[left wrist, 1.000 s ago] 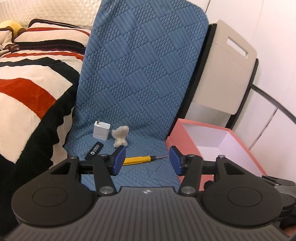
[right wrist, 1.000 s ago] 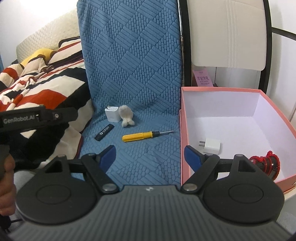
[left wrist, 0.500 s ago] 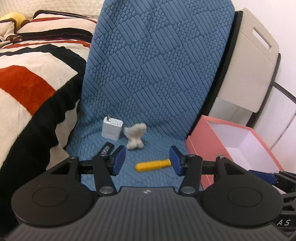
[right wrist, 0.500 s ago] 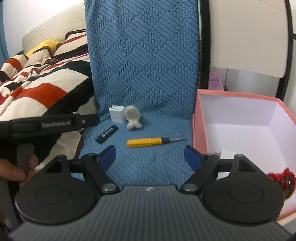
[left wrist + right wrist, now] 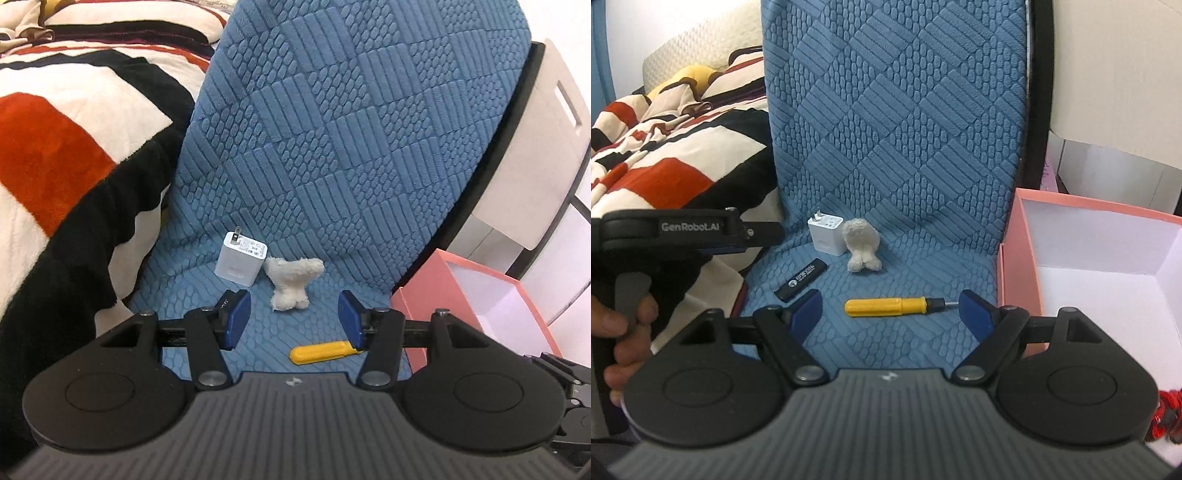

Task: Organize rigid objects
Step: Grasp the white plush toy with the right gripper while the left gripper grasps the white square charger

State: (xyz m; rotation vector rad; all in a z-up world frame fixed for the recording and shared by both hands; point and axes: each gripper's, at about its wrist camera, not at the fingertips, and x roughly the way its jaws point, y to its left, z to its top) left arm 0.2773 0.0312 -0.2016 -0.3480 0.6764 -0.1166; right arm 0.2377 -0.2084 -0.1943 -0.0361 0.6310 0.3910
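The left gripper (image 5: 291,319) is held with its jaws partly apart and nothing between the pads; the right gripper (image 5: 888,314) is spread wider, also empty. Just ahead of both lies the screwdriver (image 5: 892,306) on the blue mat (image 5: 894,147), near the mat's front edge. Its long axis runs across the mat, roughly parallel to that front edge, with the yellow handle toward the bed-side edge and the metal tip toward the pink box (image 5: 1019,266). In the right wrist view it is framed between the two fingers, just beyond the tips, so the right gripper is judged better lined up; the fingers would straddle its length rather than pinch across it, so a roll of the wrist looks needed. In the left wrist view only the handle (image 5: 321,352) is seen, low and partly hidden behind the right-hand finger. Farther back, toward the mat's bed-side edge, a black stick (image 5: 801,278), a white charger (image 5: 827,234) and a plush scrap (image 5: 860,245) are seen. The box stands at the mat's other side edge, open.
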